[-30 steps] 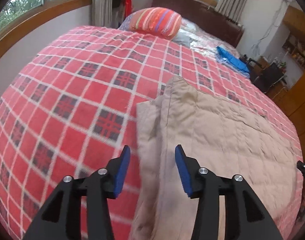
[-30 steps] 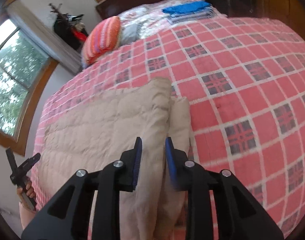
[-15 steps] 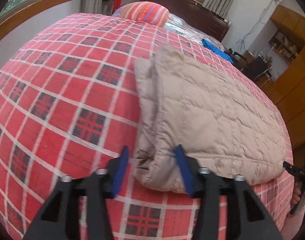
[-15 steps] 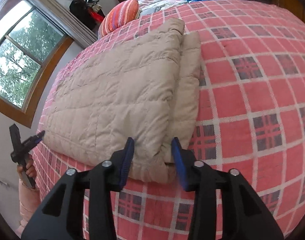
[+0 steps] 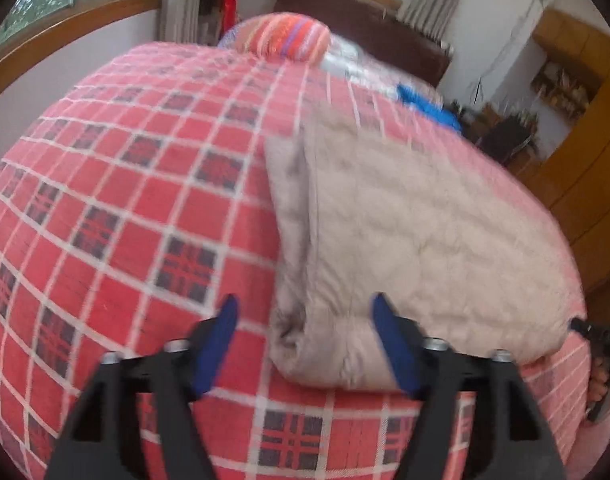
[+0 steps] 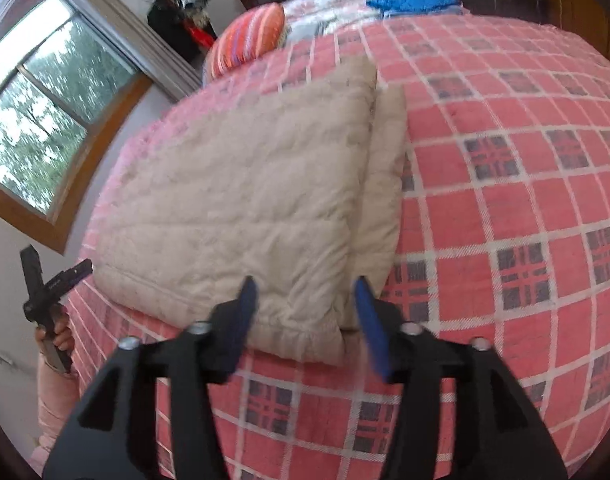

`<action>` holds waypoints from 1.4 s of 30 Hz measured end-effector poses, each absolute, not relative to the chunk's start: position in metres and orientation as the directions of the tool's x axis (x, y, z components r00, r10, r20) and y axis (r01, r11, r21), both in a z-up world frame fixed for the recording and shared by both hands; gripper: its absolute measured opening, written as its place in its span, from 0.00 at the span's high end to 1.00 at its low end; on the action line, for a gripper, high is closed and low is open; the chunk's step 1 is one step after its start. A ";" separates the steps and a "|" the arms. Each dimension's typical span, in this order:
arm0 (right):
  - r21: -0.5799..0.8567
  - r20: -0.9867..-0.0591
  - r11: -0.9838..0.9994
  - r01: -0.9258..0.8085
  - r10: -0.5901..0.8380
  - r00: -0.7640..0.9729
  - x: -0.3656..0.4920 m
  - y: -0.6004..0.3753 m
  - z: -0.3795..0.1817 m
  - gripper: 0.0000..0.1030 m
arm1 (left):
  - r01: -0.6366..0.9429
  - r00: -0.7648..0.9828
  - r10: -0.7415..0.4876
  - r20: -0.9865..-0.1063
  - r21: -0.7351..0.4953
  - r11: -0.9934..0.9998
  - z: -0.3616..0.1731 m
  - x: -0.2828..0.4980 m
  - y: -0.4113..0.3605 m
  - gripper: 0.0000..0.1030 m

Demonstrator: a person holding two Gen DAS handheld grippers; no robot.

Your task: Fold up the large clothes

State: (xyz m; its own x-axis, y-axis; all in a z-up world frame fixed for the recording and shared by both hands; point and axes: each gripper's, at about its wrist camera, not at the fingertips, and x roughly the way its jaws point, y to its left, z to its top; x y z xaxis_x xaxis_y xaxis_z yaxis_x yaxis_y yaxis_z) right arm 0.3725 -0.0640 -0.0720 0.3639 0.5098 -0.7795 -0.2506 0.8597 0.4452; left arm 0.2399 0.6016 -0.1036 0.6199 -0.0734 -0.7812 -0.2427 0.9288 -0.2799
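A beige quilted garment (image 5: 405,232) (image 6: 245,200) lies folded in a thick rectangle on the red plaid bed cover (image 5: 125,200) (image 6: 525,220). My left gripper (image 5: 305,344) stands open just short of the garment's near left corner, blue pads wide apart, holding nothing. My right gripper (image 6: 305,316) is also open, hovering before the near right corner, with nothing between its pads. Each gripper shows at the edge of the other's view, held in a hand: the right gripper (image 5: 597,344) and the left gripper (image 6: 49,292).
A striped orange pillow (image 5: 289,36) (image 6: 245,36) and a blue folded cloth (image 5: 429,104) (image 6: 413,2) lie at the head of the bed. Windows (image 6: 41,132) line the left wall; wooden cabinets (image 5: 585,152) stand on the right. A pink sleeve (image 6: 57,400) is at the bed's edge.
Both grippers drew back from the garment toward the bed's near edge and their jaws spread wider. The folded garment stays flat on the bed.
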 end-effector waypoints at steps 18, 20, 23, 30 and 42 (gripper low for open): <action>0.663 -0.686 0.740 -0.117 0.662 0.301 0.445 -0.090 -0.117 0.23 | -0.295 0.562 -0.289 -0.775 -0.514 0.805 -0.151 0.326 0.642 0.23; 0.668 -0.686 0.736 -0.107 0.666 0.295 0.449 -0.086 -0.122 0.22 | -0.278 0.565 -0.316 -0.762 -0.536 0.797 -0.154 0.331 0.639 0.22; 0.688 -0.671 0.718 -0.106 0.685 0.284 0.455 -0.080 -0.129 0.22 | -0.249 0.558 -0.366 -0.745 -0.571 0.783 -0.157 0.338 0.629 0.22; 0.662 -0.682 0.735 -0.143 0.671 0.291 0.443 -0.063 -0.127 0.50 | -0.220 0.550 -0.321 -0.771 -0.504 0.835 -0.152 0.345 0.598 0.51; 0.628 -0.657 0.741 -0.239 0.669 0.348 0.420 -0.059 -0.073 0.85 | -0.204 0.636 -0.295 -0.713 -0.524 0.827 -0.101 0.328 0.594 0.84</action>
State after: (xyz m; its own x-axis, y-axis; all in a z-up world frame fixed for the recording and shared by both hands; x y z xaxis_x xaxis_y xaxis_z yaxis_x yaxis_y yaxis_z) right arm 0.4201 -0.0589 -0.0728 0.3482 0.6685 -0.6571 -0.2387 0.7411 0.6275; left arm 0.3281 0.5940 -0.1014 0.6362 -0.2949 -0.7129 -0.2037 0.8271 -0.5239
